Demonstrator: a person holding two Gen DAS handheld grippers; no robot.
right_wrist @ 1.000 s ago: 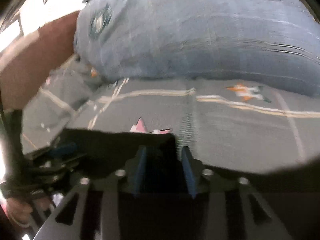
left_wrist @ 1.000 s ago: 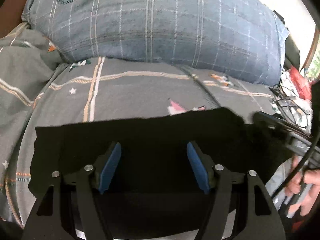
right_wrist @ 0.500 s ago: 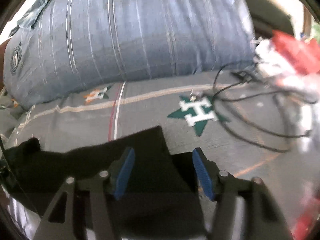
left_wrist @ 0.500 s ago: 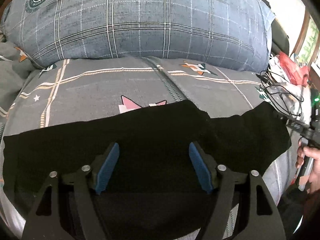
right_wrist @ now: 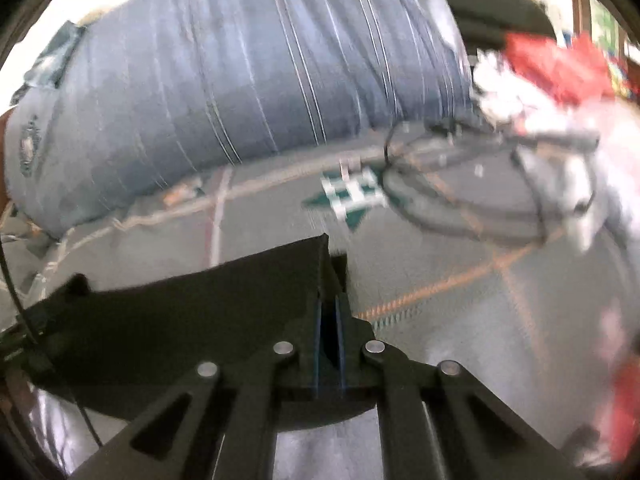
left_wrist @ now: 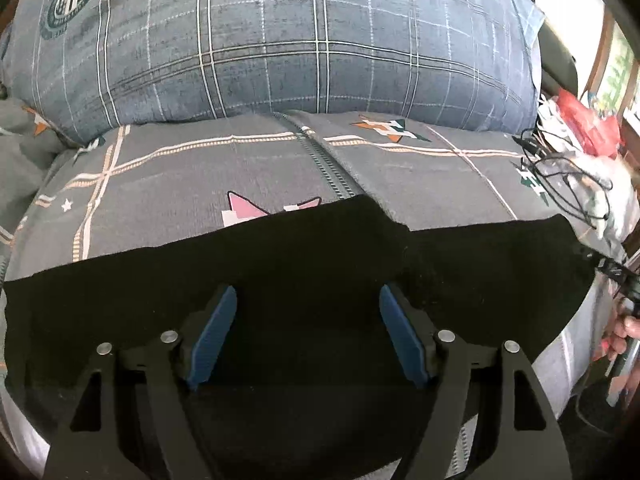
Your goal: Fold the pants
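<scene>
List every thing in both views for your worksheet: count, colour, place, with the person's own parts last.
pants: one, black, flat across the bed's near edge
bed cover: one, grey with striped lines and star prints, under the pants
pillow: one, blue-grey plaid, behind
cables: a tangle, black, far right
red and white clutter: blurred, far right
left tool: open above the pants
right tool: shut on the pants' corner
hand: one, at the right edge
</scene>
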